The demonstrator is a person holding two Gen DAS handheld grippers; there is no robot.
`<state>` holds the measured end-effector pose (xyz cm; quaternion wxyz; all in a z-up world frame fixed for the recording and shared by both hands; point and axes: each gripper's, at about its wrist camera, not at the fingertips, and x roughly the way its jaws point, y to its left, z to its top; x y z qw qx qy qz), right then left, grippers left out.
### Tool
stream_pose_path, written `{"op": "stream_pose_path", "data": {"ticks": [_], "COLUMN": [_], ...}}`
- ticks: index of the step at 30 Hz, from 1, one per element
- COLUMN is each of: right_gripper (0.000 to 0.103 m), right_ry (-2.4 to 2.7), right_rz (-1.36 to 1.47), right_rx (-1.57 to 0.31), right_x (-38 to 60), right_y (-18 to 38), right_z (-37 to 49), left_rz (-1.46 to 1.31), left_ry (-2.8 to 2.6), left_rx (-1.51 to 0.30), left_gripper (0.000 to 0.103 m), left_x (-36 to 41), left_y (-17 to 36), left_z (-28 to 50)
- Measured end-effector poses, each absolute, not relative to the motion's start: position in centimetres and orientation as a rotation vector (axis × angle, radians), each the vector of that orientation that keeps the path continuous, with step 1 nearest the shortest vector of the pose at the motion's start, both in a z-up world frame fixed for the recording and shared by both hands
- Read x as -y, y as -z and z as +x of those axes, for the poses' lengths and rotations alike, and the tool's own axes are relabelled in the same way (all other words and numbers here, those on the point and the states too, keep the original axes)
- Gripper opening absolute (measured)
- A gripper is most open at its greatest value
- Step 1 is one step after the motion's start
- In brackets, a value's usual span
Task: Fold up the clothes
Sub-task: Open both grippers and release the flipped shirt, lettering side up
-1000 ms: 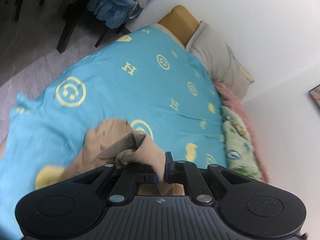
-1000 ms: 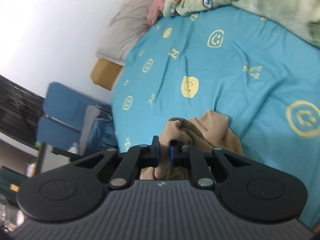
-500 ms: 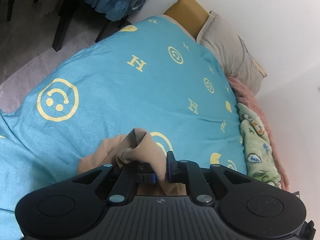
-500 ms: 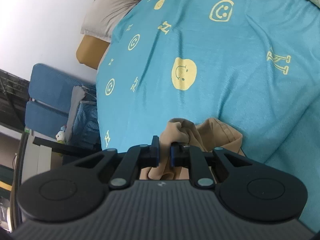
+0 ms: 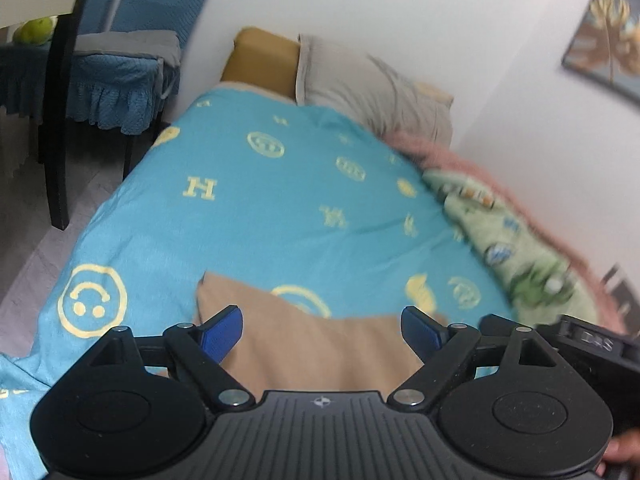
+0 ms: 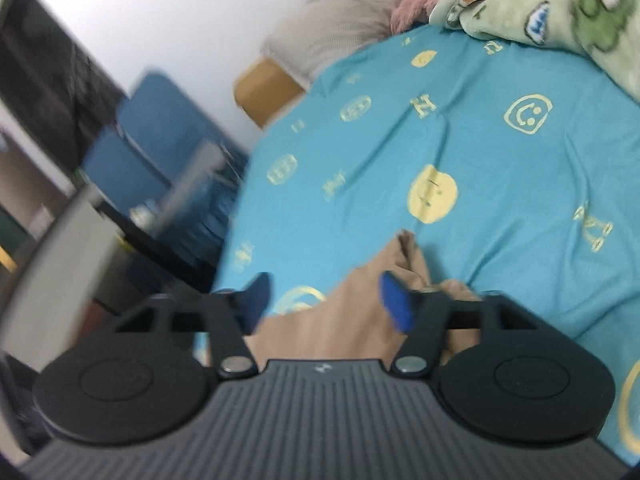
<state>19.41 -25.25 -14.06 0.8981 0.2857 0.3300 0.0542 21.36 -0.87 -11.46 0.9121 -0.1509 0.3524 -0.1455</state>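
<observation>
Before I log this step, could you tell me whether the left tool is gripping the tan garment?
No, the left tool is wide open above the tan garment.

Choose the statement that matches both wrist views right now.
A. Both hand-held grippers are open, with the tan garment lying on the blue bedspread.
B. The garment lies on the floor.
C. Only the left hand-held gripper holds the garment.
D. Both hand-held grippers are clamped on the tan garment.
A: the left hand-held gripper and right hand-held gripper show blue pads spread wide, and the tan garment lies loose on the blue bedspread.
</observation>
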Motion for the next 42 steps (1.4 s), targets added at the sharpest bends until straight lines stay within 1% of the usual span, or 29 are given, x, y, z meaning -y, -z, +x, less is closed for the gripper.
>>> {"op": "stream_pose_path", "data": {"ticks": [1, 3, 6, 9, 11, 14, 20, 23, 32, 35, 38, 42], "right_gripper": [0.028, 0.027, 0.024, 0.024, 0.027, 0.027, 0.027, 0.027, 0.026, 0.026, 0.026, 0.026], "right_ry": [-0.107, -0.094, -0.071, -0.065, -0.061, -0.064, -0.083, -0.054, -0.001, 0.002, 0.005, 0.013], "right_rz": [0.555, 0.471, 0.352, 0.329, 0.322, 0.320, 0.282, 0.230, 0.232, 0.222, 0.254, 0.282], "right_rx": [-0.705, -0.751, -0.811, -0.814, -0.807, -0.796, -0.742, -0.720, -0.833, -0.829, -0.833, -0.838], "right_x": [24.8, 23.7, 22.4, 22.2, 22.0, 21.6, 20.5, 20.4, 19.9, 19.7, 20.0, 20.3], "right_y": [14.7, 16.1, 18.3, 18.2, 17.3, 15.8, 12.8, 12.4, 15.6, 15.6, 15.6, 15.7], "right_z": [20.0, 21.1, 21.9, 21.3, 20.5, 18.8, 14.3, 13.2, 13.9, 13.6, 13.7, 13.8], "left_rz": [-0.283, -0.235, -0.173, -0.148, -0.158, -0.183, -0.163, -0.194, -0.108, -0.201, -0.334, -0.563], "left_ry": [0.291, 0.270, 0.253, 0.256, 0.261, 0.277, 0.225, 0.218, 0.198, 0.235, 0.282, 0.328], "left_rx": [-0.743, -0.785, -0.802, -0.780, -0.765, -0.752, -0.769, -0.788, -0.827, -0.837, -0.855, -0.984], "left_gripper": [0.088, 0.085, 0.082, 0.082, 0.082, 0.082, 0.082, 0.082, 0.082, 0.082, 0.085, 0.085], "left_x": [1.2, 2.0, 2.7, 2.9, 2.7, 2.1, 1.7, 1.4, 1.9, 0.7, -0.9, -2.6], "left_y": [12.3, 14.0, 15.7, 15.4, 14.6, 13.3, 11.9, 11.9, 11.6, 10.6, 9.7, 11.9], "left_z": [21.6, 22.4, 22.9, 22.0, 21.0, 19.0, 15.2, 14.7, 13.8, 12.8, 11.7, 12.2]}}
